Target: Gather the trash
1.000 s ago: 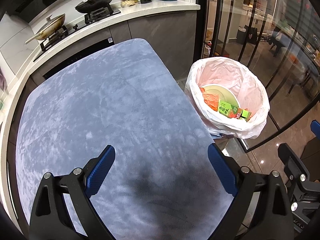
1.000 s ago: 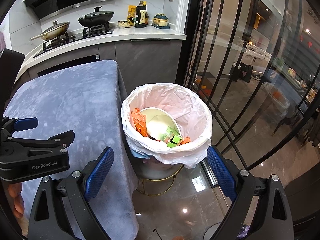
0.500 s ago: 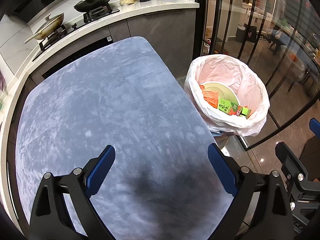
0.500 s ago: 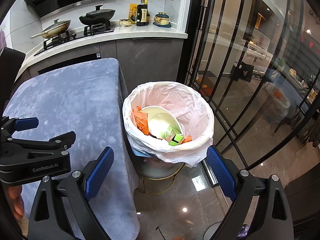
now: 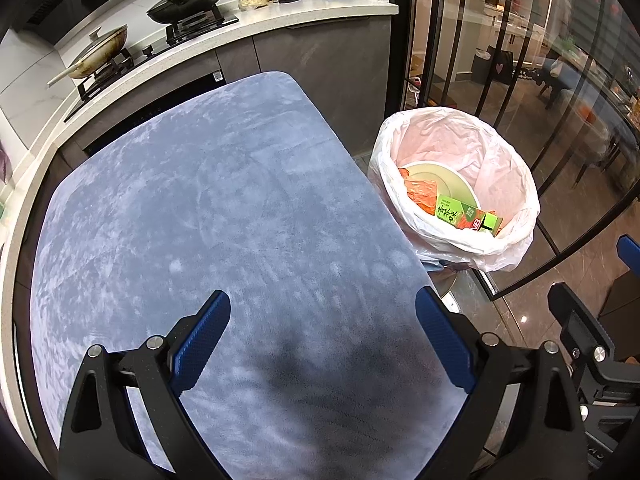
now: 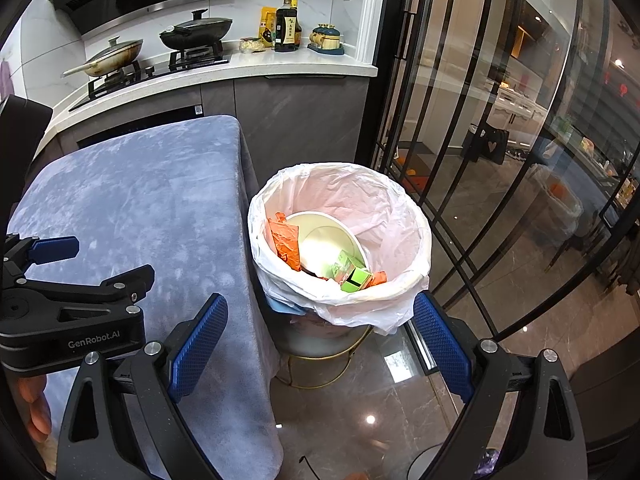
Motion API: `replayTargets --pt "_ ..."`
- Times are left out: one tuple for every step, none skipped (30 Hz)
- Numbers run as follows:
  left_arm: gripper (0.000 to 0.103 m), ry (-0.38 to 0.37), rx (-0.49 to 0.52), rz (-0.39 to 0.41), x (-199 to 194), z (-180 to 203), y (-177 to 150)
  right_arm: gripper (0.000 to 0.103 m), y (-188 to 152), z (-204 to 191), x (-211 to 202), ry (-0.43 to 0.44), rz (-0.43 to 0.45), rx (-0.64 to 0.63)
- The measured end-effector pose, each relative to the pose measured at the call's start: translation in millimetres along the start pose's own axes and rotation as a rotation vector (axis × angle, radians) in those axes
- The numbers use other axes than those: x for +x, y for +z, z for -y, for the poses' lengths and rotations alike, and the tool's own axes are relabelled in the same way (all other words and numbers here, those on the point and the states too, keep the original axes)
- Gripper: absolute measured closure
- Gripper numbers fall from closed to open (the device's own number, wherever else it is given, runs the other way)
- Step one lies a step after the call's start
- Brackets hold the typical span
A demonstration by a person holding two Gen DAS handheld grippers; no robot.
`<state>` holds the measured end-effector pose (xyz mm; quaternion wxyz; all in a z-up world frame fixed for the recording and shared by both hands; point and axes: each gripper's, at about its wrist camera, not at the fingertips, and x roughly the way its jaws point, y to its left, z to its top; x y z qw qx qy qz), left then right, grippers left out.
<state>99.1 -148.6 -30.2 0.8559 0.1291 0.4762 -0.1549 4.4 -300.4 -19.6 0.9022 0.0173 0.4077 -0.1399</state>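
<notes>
A trash bin with a white liner (image 5: 516,184) (image 6: 400,208) stands on the floor right of the table. Inside lie a pale paper bowl (image 5: 444,184) (image 6: 324,240), an orange wrapper (image 5: 420,196) (image 6: 286,240) and a green drink carton (image 5: 464,216) (image 6: 352,274). My left gripper (image 5: 323,336) is open and empty above the grey-blue tablecloth (image 5: 200,208). My right gripper (image 6: 320,338) is open and empty, held above the floor in front of the bin. The left gripper's body (image 6: 72,304) shows at the left of the right wrist view.
A kitchen counter (image 6: 280,68) with a stove, two pans (image 6: 196,32), bottles and jars runs behind the table. Dark-framed glass doors (image 6: 480,120) stand right of the bin. The bin rests on a gold ring stand (image 6: 320,364) on a glossy floor.
Both views have drifted slightly; the bin sits a little lower in the right wrist view. Both grippers stay open and empty.
</notes>
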Motion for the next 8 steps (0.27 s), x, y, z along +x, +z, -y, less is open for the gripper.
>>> replayTargets --pt "0.014 0.000 0.000 0.001 0.4 0.2 -0.5 0.013 -0.3 -0.3 0.0 0.000 0.000 0.000" --pt "0.014 0.003 -0.002 0.003 0.0 0.3 -0.6 0.013 0.4 0.7 0.0 0.001 0.000 0.000" --pt "0.014 0.003 -0.005 0.004 -0.1 0.3 -0.6 0.013 0.3 0.6 0.0 0.001 -0.001 0.001" --pt "0.014 -0.003 -0.005 0.004 -0.2 0.2 -0.4 0.013 -0.1 0.2 0.1 0.000 -0.001 0.002" --pt "0.014 -0.005 -0.002 0.003 0.2 0.6 -0.9 0.013 -0.2 -0.2 0.1 0.000 -0.001 0.002" --pt "0.014 -0.005 0.001 0.003 0.5 0.2 -1.3 0.013 0.4 0.8 0.8 0.001 -0.001 0.001" --pt "0.014 -0.004 0.005 0.004 0.6 0.1 -1.8 0.013 0.3 0.5 1.4 0.001 -0.001 0.002" --pt "0.014 -0.004 0.007 0.003 1.0 -0.4 -2.3 0.013 0.2 0.8 1.7 0.001 -0.001 0.003"
